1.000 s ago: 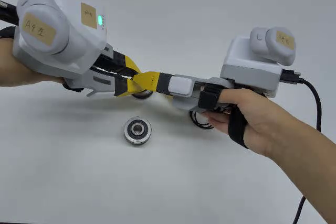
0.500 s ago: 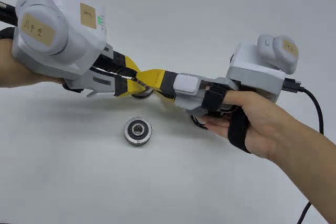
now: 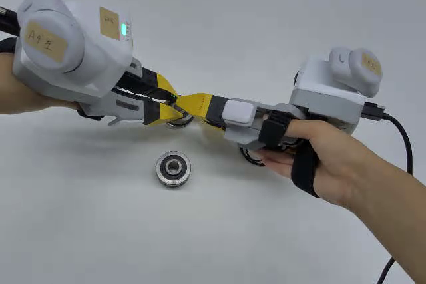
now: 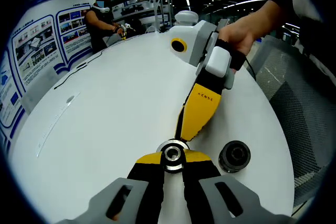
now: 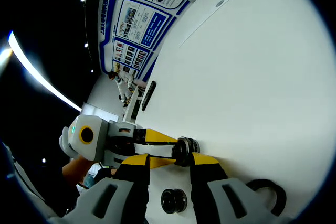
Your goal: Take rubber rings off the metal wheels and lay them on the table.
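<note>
A small metal wheel (image 3: 178,120) hangs just above the white table, and my left gripper (image 3: 165,108) is shut on it; its yellow tips clamp the hub (image 4: 172,155). My right gripper (image 3: 193,104) comes in from the right, its yellow fingers (image 4: 200,106) reaching the wheel's far rim. Seen along the right jaws, the wheel (image 5: 186,147) sits pinched between the right gripper (image 5: 181,157) tips, at the black rubber ring on its rim. A second wheel (image 3: 173,167) with its black ring lies flat on the table, also seen at lower right as the wheel (image 4: 234,156).
Loose black rubber rings (image 3: 251,156) lie on the table under the right hand, the same rings (image 5: 265,190) near my right jaw. A black cable (image 3: 401,139) trails off to the right. The table edge (image 4: 286,145) runs close on the right. A person (image 4: 102,14) stands far behind.
The right gripper and hand have drawn back a little to the right, its tips still at the wheel. The left gripper holds the wheel in place.
</note>
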Available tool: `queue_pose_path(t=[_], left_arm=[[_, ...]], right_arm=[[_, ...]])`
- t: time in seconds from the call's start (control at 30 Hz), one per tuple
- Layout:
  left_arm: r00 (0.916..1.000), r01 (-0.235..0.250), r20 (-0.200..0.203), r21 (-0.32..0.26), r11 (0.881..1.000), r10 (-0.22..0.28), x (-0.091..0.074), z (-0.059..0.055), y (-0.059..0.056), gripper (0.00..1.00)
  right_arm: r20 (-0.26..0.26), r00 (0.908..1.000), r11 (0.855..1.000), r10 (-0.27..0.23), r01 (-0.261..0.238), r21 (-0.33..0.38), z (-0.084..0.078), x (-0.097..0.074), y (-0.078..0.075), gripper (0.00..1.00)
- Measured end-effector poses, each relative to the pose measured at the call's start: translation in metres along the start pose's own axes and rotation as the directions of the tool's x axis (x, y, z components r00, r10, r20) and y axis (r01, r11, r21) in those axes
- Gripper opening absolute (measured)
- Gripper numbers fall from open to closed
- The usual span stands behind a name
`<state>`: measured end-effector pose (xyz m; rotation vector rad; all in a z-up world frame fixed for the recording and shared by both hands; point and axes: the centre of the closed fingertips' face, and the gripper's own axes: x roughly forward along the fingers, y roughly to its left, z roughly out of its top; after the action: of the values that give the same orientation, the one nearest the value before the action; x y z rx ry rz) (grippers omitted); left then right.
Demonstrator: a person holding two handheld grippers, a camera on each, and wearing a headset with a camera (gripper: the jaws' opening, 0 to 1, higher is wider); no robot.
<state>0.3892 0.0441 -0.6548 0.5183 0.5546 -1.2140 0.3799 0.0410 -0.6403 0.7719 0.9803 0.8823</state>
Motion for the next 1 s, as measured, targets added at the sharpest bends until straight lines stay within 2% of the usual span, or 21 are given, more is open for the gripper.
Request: queue_pose_path(t=[0.13, 0.23, 0.33, 0.57, 0.8, 0.87, 1.0], left_arm=[[1.0000, -0.001, 0.000, 0.000, 1.000, 0.001, 0.000, 0.000, 0.001, 0.13], [1.0000, 0.000, 0.001, -0.001, 1.000, 0.000, 0.000, 0.000, 0.001, 0.13], [1.0000, 0.000, 0.001, -0.001, 1.000, 0.000, 0.000, 0.000, 0.001, 0.13], [1.0000, 0.000, 0.001, -0.002, 1.000, 0.000, 0.000, 0.000, 0.001, 0.13], [1.0000, -0.001, 0.000, 0.000, 1.000, 0.001, 0.000, 0.000, 0.001, 0.13], [1.0000, 0.002, 0.000, 0.001, 1.000, -0.002, 0.000, 0.000, 0.000, 0.13], [1.0000, 0.005, -0.001, 0.002, 1.000, -0.005, 0.000, 0.000, 0.000, 0.13]], right_arm=[[0.001, 0.9993, 0.999, -0.037, 0.037, -0.001, 0.000, 0.001, -0.007, 0.24], [-0.002, 0.9958, 0.996, -0.091, 0.091, -0.004, -0.001, 0.001, -0.018, 0.13], [-0.004, 0.9936, 0.994, -0.113, 0.113, 0.011, 0.000, 0.002, -0.024, 0.04], [-0.005, 0.9931, 0.993, -0.117, 0.118, 0.024, 0.003, 0.000, -0.026, 0.02], [0.006, 0.9888, 0.988, -0.149, 0.149, -0.046, 0.005, -0.001, -0.023, 0.01], [0.006, 0.9867, 0.983, -0.162, 0.162, -0.088, 0.005, -0.001, -0.023, 0.01], [0.004, 0.9843, 0.977, -0.176, 0.176, -0.122, 0.002, 0.002, -0.018, 0.00]])
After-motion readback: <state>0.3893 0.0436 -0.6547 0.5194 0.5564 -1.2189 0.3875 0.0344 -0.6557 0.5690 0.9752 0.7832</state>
